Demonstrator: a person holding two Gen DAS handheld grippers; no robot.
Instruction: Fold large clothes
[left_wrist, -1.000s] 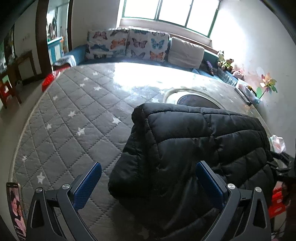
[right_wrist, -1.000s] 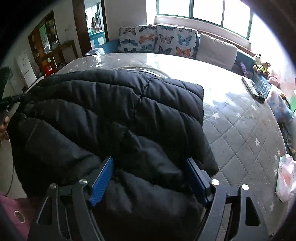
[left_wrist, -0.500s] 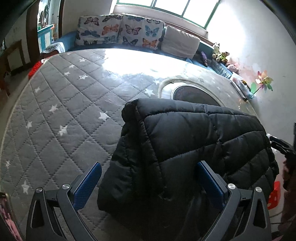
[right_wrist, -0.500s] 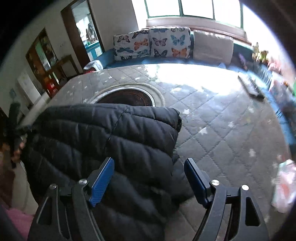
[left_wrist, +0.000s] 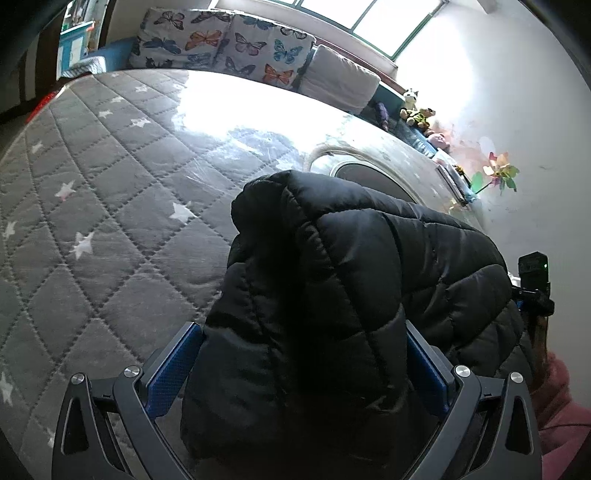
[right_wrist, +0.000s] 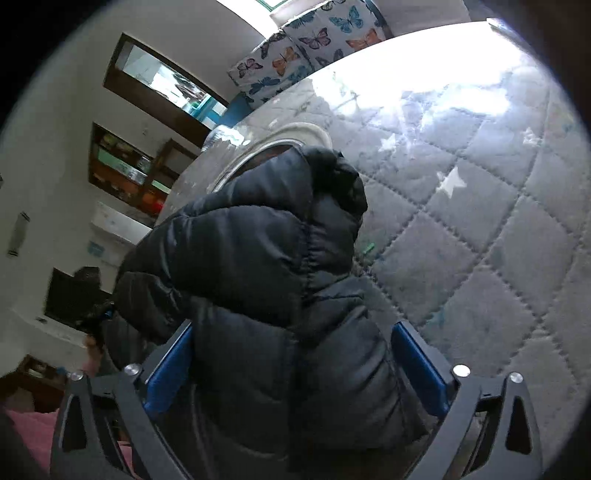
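Note:
A black quilted puffer jacket (left_wrist: 354, 280) lies folded in a thick bundle on a grey star-patterned quilted mattress (left_wrist: 110, 206). My left gripper (left_wrist: 303, 354) is open, its blue pads (left_wrist: 170, 373) on either side of the jacket's near left end. The jacket also fills the right wrist view (right_wrist: 266, 266), where my right gripper (right_wrist: 295, 354) is open with its blue pads (right_wrist: 421, 365) straddling the jacket's right end. The padding bulges between both pairs of fingers. The right gripper's body shows at the far right of the left wrist view (left_wrist: 533, 284).
Butterfly-print cushions (left_wrist: 221, 48) and a grey pillow (left_wrist: 340, 85) line the far side under a window. Soft toys (left_wrist: 417, 110) and a paper pinwheel (left_wrist: 498, 173) sit by the right wall. A round emblem (left_wrist: 369, 177) shows on the mattress behind the jacket. Shelves (right_wrist: 125, 170) stand at left.
Both grippers have moved in onto the jacket's ends, so its bulk now sits between the open fingers. The right wrist view has rolled and tilted; the jacket bundle looks bunched narrower.

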